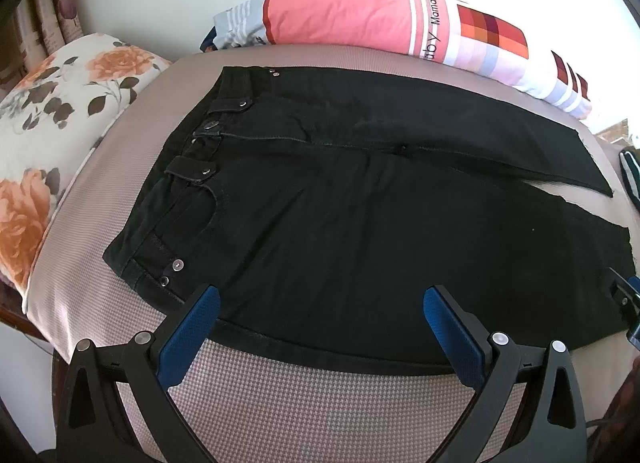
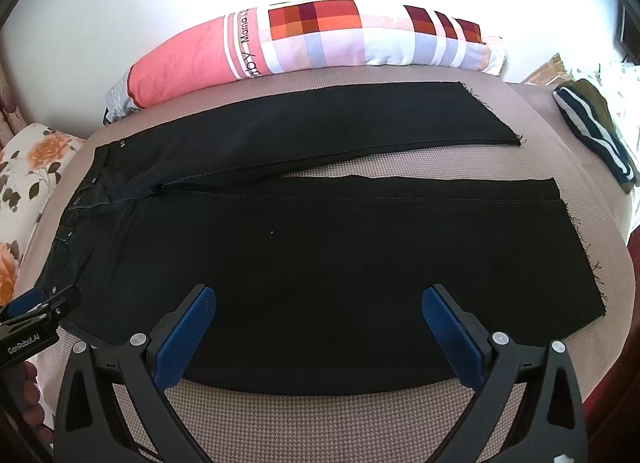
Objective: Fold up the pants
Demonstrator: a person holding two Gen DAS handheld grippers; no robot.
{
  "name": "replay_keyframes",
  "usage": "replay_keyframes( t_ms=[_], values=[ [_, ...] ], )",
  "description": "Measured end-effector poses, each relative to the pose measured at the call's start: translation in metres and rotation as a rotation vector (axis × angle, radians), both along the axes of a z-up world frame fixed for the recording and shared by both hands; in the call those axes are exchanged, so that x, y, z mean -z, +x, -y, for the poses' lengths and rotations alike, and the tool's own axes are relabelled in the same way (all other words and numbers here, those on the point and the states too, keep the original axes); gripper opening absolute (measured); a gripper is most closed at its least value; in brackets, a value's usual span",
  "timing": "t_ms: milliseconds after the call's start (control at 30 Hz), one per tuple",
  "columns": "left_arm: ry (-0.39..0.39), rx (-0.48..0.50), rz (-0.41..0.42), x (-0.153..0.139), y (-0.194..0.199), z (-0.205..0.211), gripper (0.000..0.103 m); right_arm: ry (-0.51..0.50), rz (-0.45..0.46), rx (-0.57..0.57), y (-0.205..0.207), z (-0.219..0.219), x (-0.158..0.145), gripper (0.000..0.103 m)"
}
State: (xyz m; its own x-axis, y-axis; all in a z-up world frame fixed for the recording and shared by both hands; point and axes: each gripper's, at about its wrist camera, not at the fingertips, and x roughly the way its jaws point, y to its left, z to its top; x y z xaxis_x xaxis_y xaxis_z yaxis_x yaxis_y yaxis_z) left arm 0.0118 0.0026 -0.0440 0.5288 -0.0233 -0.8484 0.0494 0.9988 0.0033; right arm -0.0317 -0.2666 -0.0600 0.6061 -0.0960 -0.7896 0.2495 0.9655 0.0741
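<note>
Black jeans [image 1: 360, 199], laid flat on bed [image 1: 320, 403], frame centre.
Left gripper [image 1: 320, 299] and right gripper [image 2: 320, 299] spread wide, empty, at near edge; pillow [image 2: 304, 39] at top reads "Mama's baby"; left gripper's body at lower left of the right view marked "GenRobot.AI".

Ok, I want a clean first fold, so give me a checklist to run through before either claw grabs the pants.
1. Pants spread flat on the bed: ok.
2. Legs apart, not overlapping: ok.
3. Left claw open, holding nothing: ok.
4. Right claw open, holding nothing: ok.
5. Both claws at the near edge of the pants: ok.
6. Striped garment apart from the leg hems: ok.
</note>
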Motion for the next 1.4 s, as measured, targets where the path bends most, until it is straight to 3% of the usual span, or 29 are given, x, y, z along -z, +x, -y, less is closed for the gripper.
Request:
replay_keyframes(
  t_ms=[1400],
  values=[
    [0.017,-0.001,-0.013,0.0035,-0.0002,-0.0013,0.101,0.009,0.012,-0.014,-0.0018,-0.0030,-0.0026,0.103]
  ],
)
